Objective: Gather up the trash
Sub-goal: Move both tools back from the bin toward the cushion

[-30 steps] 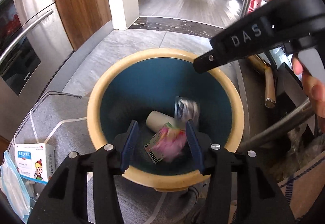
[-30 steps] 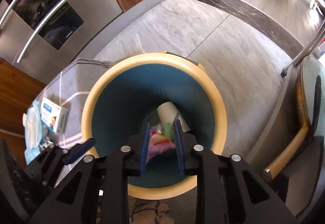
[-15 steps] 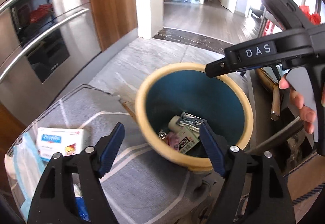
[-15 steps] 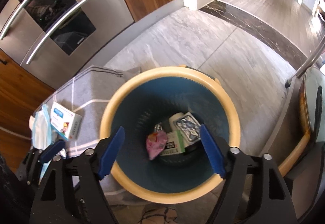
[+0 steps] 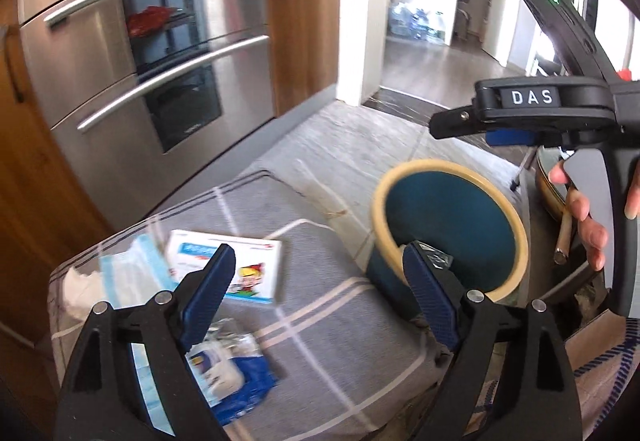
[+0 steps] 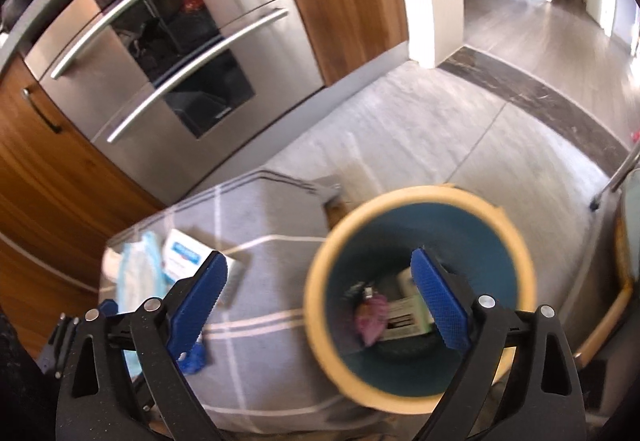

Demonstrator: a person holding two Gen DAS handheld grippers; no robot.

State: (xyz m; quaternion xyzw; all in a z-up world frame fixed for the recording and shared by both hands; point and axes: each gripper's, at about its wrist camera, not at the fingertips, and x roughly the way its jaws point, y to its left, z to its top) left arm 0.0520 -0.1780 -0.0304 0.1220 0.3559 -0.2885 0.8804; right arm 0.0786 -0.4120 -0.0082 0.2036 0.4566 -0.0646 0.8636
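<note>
A blue bin [image 6: 516, 269] with a cream rim stands beside a grey checked cloth [image 5: 320, 321] and already holds wrappers. On the cloth lie a stiff, light white carton [image 5: 256, 265], best pinched across its thin edges, and a soft, slippery blue packet [image 5: 244, 381]. The left gripper [image 5: 316, 297] and right gripper [image 6: 320, 297] have just been opening and stand wide and empty; nothing blocks the way.

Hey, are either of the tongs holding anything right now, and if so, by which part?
Nothing is held. The left tongs and right tongs have just been opening and stand wide, empty; the pink wrapper lies in the yellow-rimmed blue bin.
</note>
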